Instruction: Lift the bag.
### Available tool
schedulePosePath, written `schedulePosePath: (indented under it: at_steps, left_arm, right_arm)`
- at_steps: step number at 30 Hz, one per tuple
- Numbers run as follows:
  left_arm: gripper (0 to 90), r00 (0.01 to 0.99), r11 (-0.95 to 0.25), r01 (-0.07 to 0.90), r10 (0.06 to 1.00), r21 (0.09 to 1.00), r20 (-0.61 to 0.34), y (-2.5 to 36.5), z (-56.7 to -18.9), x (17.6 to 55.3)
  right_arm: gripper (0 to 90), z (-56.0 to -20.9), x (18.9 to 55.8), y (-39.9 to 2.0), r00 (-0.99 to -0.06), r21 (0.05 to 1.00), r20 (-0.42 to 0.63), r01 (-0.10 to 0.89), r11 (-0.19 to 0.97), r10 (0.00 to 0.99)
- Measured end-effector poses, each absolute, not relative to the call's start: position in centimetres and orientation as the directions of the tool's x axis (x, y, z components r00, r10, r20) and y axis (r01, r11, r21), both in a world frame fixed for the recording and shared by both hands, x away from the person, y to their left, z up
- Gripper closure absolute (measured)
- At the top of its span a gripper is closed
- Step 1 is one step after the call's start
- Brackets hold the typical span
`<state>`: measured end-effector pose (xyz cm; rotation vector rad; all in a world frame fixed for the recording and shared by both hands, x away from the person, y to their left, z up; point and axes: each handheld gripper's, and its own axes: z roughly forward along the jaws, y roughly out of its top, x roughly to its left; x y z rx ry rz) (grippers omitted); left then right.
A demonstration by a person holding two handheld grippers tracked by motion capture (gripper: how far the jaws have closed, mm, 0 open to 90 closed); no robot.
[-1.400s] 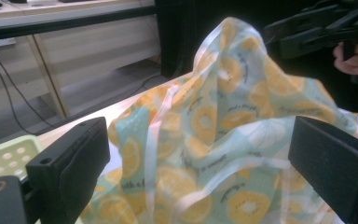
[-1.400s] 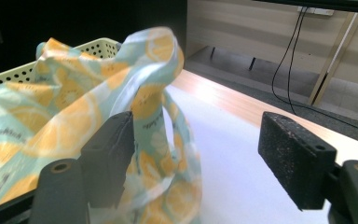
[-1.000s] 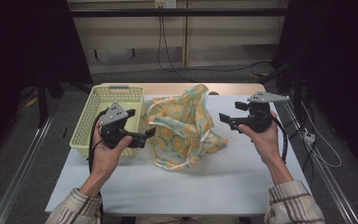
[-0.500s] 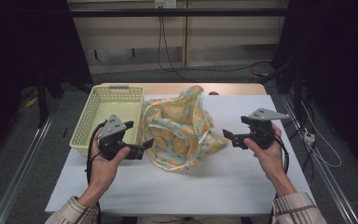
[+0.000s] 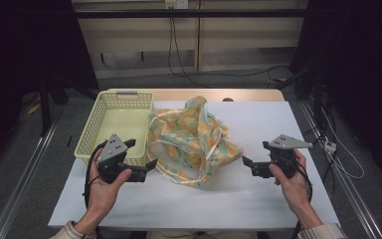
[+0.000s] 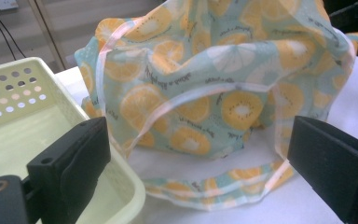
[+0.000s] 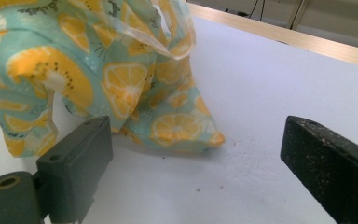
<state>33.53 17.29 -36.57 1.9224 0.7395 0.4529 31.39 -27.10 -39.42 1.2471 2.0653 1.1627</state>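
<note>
A thin cloth bag [image 5: 191,139] printed with orange and lemon slices lies slumped in the middle of the white table [image 5: 278,124]. My left gripper [image 5: 148,169] is at the bag's left edge, open, its jaws wide. In the left gripper view the bag [image 6: 214,84] and its pale handle loop lie just ahead of the left gripper [image 6: 198,135]. My right gripper [image 5: 248,167] is a short way right of the bag. Its jaws have just been opening and have nothing between them. The bag's corner [image 7: 177,126] rests in front of the right gripper [image 7: 198,130].
A pale yellow-green plastic basket [image 5: 92,132] stands left of the bag, touching it, right behind my left gripper; its rim [image 6: 121,186] runs beside the left jaw. A wooden strip [image 5: 194,94] edges the table's far side. Cables trail on the floor to the right.
Both hands have come down and back toward the near side. The right gripper has drawn away from the bag. The bag has sunk from a tall heap to a lower one.
</note>
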Motion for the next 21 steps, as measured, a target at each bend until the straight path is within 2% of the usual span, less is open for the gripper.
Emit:
schedulePosePath:
  at_steps: [21]
  left_arm:
    - [5.5, 0.695, -0.348, 0.361, 0.719, 0.865, -0.001, 20.3, -40.1, 30.5]
  right_arm:
    - [9.0, -42.0, 27.5, -28.4, -0.427, 0.842, 0.046, 0.504, 0.195, 0.903]
